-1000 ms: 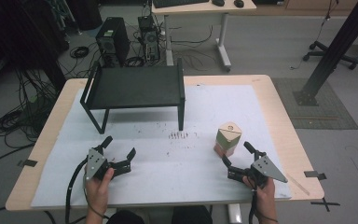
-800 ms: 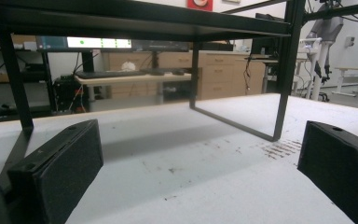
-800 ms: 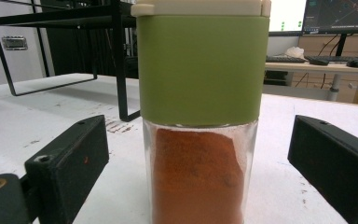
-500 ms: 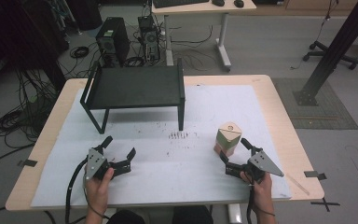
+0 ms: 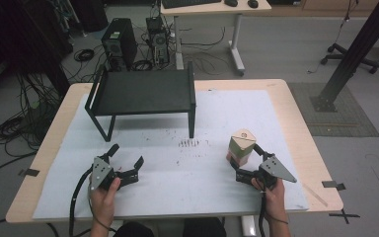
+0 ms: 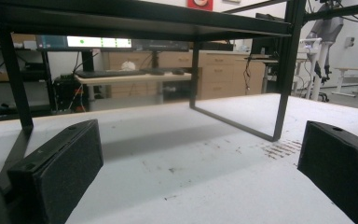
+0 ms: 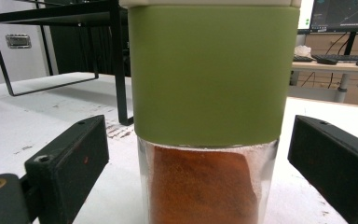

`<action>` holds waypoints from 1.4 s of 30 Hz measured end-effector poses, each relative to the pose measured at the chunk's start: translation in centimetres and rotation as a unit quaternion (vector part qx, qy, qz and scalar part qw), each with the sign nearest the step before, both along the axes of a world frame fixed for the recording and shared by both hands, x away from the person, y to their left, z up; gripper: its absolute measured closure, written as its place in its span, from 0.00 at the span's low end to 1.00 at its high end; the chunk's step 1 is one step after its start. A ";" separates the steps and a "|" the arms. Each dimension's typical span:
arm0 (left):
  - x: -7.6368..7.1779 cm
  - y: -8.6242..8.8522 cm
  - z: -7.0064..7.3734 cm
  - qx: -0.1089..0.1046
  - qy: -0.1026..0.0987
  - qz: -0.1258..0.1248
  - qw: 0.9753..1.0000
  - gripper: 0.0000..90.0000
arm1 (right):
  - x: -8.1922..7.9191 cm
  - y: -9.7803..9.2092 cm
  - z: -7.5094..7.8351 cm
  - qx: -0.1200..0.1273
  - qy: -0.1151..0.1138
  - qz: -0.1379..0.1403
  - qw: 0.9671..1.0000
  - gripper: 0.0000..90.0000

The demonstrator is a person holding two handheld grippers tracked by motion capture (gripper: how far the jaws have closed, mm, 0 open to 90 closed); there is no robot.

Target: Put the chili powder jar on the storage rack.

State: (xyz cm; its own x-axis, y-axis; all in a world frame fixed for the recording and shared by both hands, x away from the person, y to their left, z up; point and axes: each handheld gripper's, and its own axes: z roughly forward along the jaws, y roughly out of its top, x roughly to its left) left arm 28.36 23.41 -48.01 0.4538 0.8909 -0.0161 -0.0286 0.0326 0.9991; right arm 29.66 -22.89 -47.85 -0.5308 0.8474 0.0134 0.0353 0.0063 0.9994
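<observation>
Where the high view looks down, the spice jar [image 5: 241, 147] stands upright on the white table mat [image 5: 276, 123], right gripper [image 5: 249, 160] spread around it, left gripper [image 5: 126, 159] spread over bare mat. Left gripper view: black shelf rack [image 6: 279, 70] ahead. Right gripper view: the green-sleeved jar [image 7: 209, 93] holds reddish-brown powder [image 7: 205, 186] between parted, untouching jaws.

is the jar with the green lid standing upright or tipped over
Upright. The jar stands on its base on the table, green lid on top, reddish-brown powder inside, between the open jaws of the right gripper.

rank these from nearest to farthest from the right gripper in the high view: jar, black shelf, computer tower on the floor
From the right gripper:
1. Jar, between its open jaws.
2. Black shelf, far left on the table.
3. Computer tower, on the floor beyond the table.
</observation>
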 end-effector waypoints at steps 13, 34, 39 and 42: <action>0.0 0.0 0.0 0.000 0.000 0.000 1.000 0.00 | 0.9 0.6 0.0 0.004 0.002 -0.002 1.000 0.06; 0.0 0.0 0.0 0.000 -0.001 -0.001 1.000 0.00 | 1.9 1.3 0.0 0.003 0.007 -0.006 1.000 0.06; 0.0 0.0 0.0 0.000 -0.001 -0.001 1.000 0.00 | 2.0 1.4 0.0 0.005 0.004 -0.005 1.000 0.06; 0.0 0.0 0.0 0.000 -0.001 -0.001 1.000 0.00 | 2.0 1.4 0.0 0.003 0.003 -0.005 1.000 0.06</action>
